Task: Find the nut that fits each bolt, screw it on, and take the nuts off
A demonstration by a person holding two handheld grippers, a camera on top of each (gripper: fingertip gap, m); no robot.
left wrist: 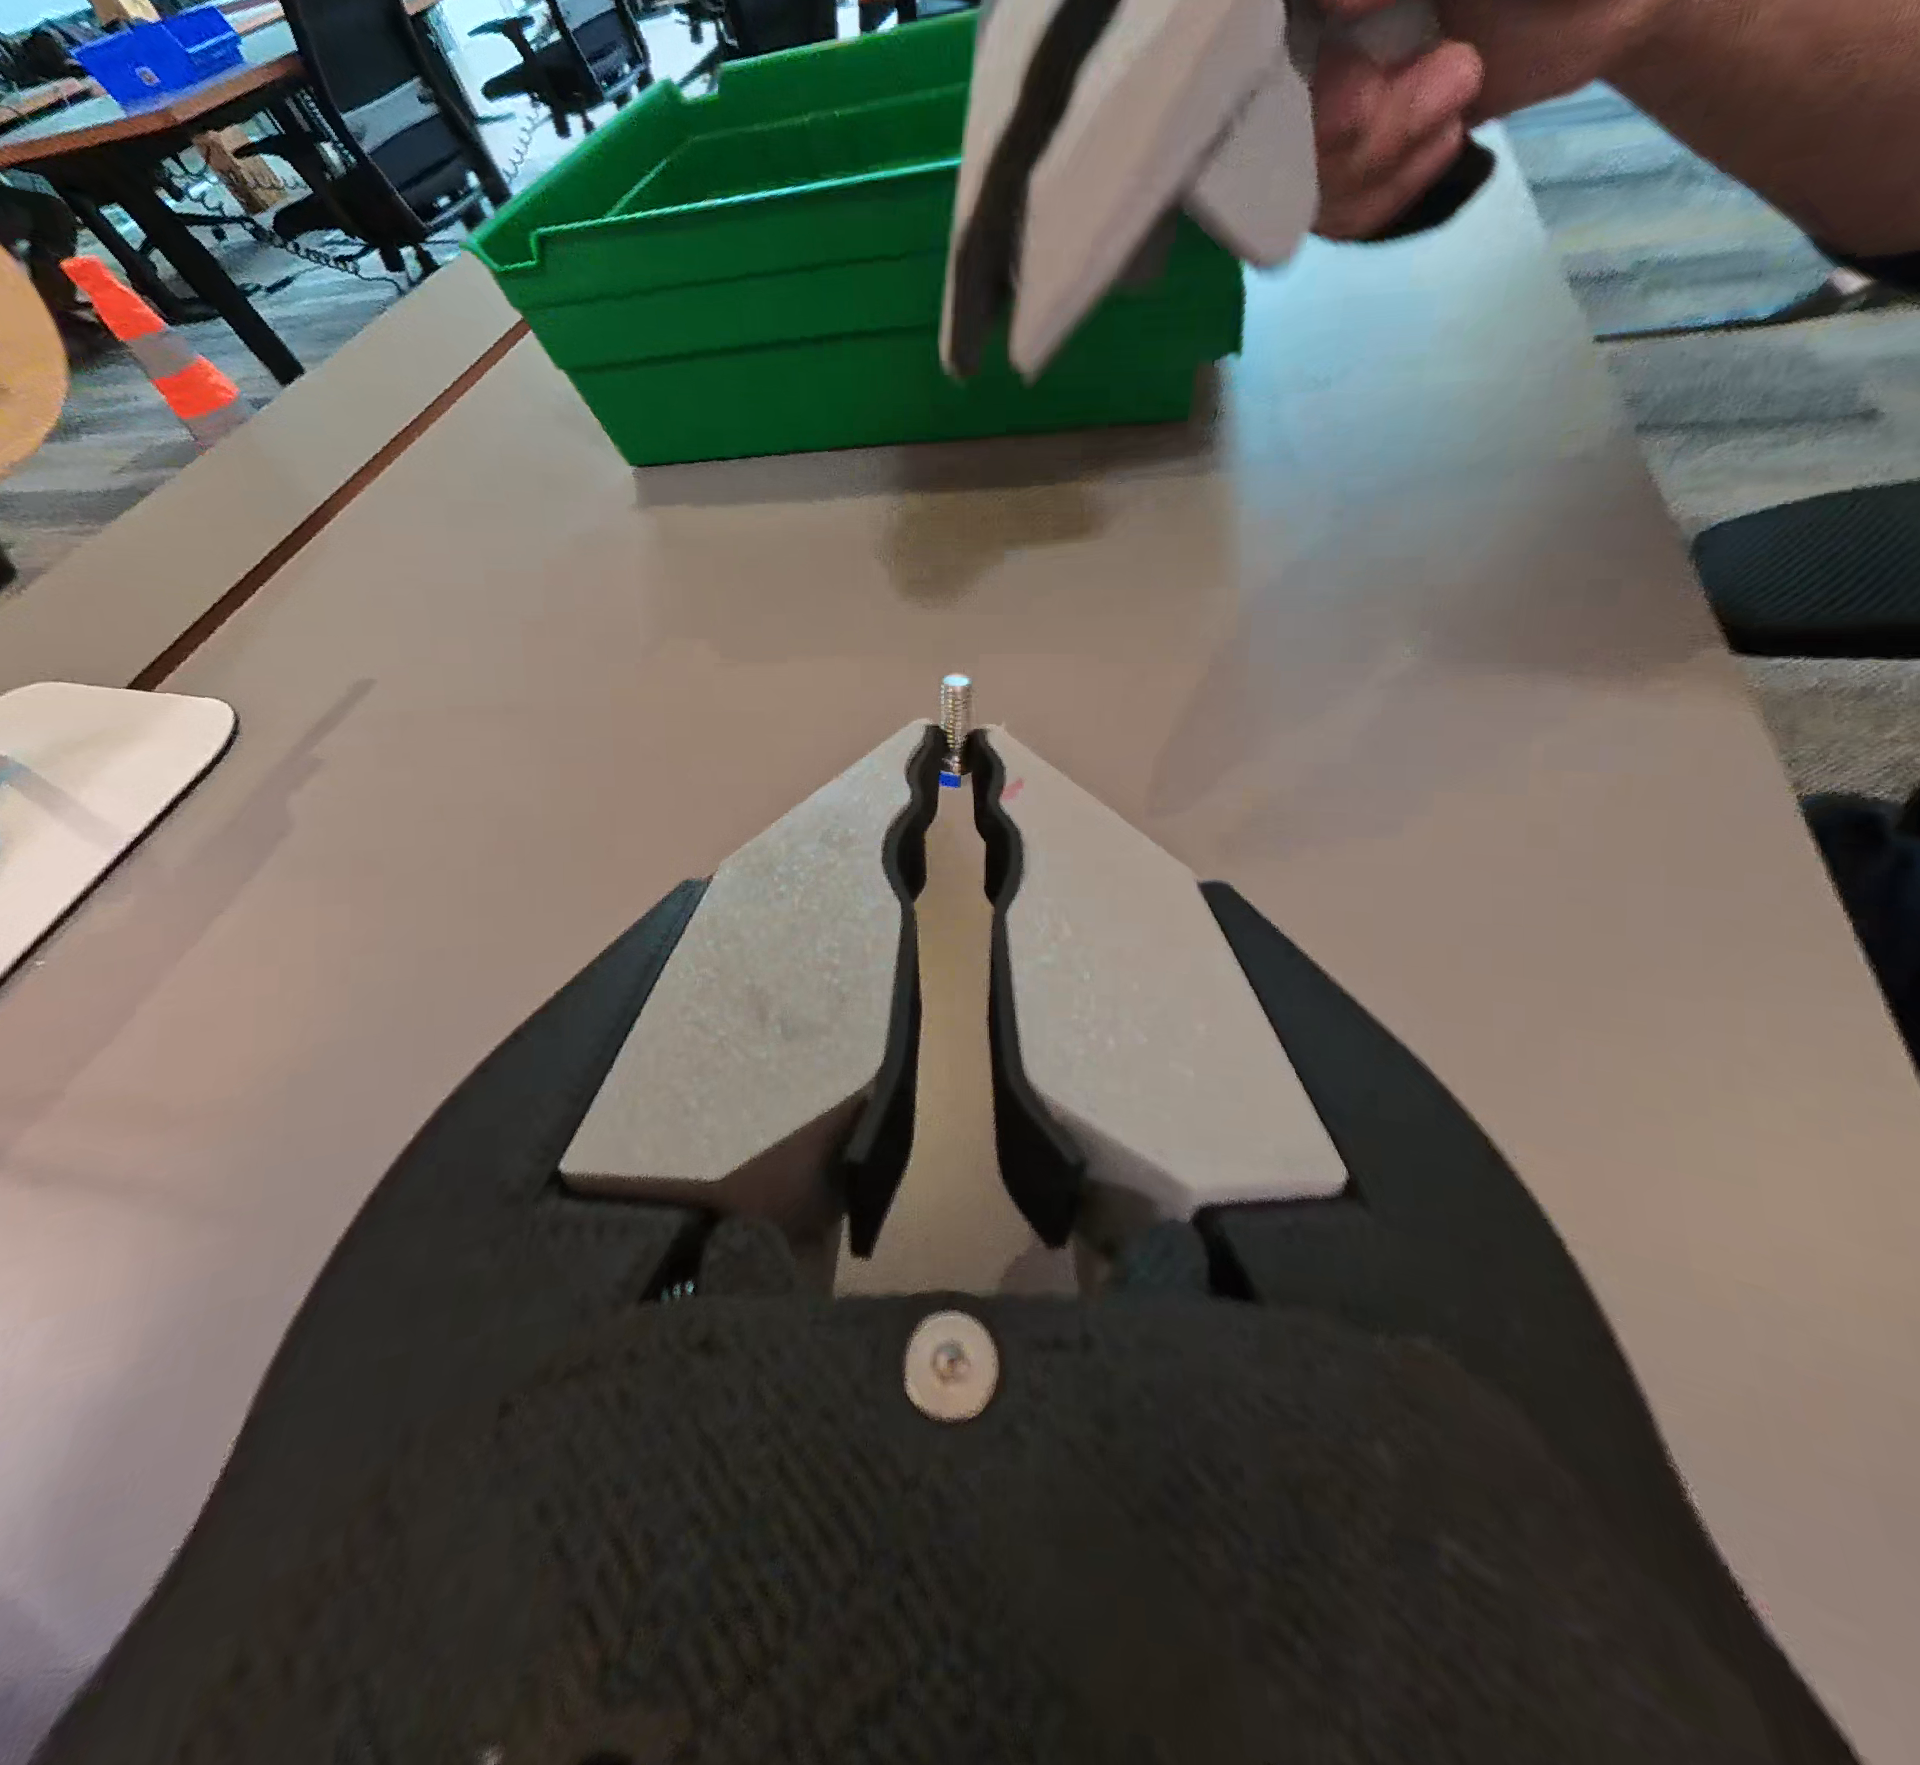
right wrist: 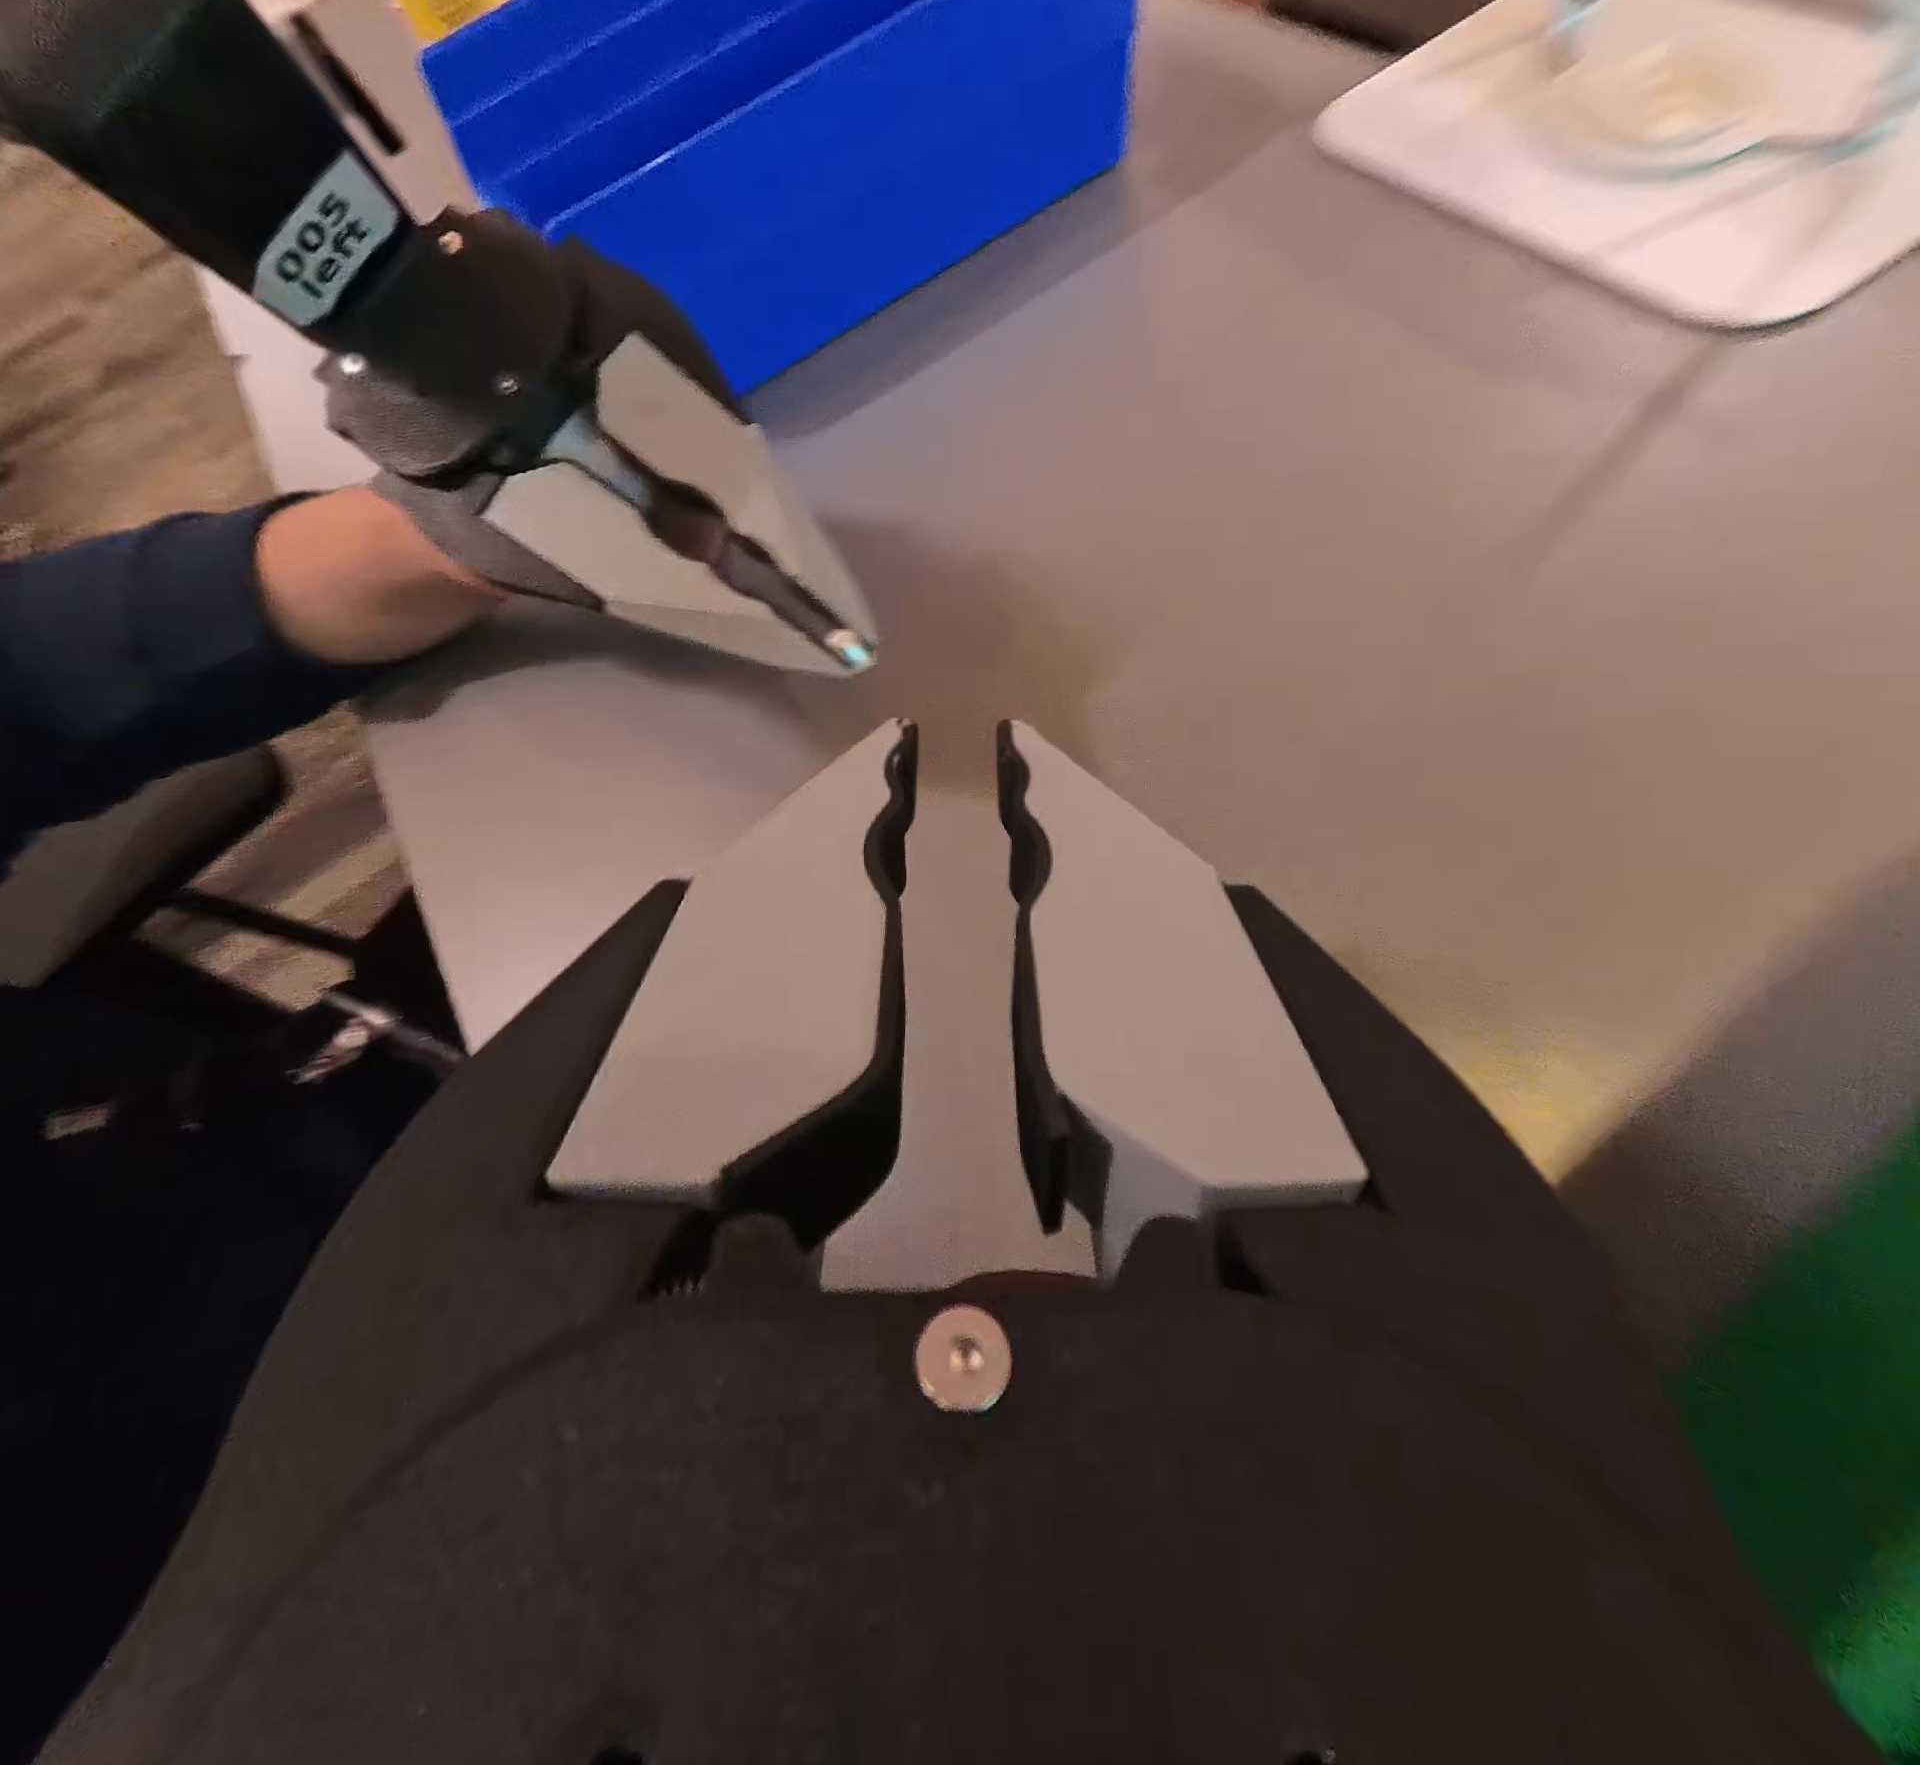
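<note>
left wrist view, bolt (left wrist: 955,713) head hidden in left gripper (left wrist: 957,747) jaws

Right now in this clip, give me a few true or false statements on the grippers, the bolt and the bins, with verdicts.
1. The left gripper pinches a bolt at its tips. True.
2. A nut sits on the bolt's thread. False: the thread showing is bare.
3. The right gripper holds a nut. False: its jaws are apart with nothing between them.
4. The green bin stands on the table. True.
5. The blue bin is full of bolts. False: what shows of its inside is bare.
</note>
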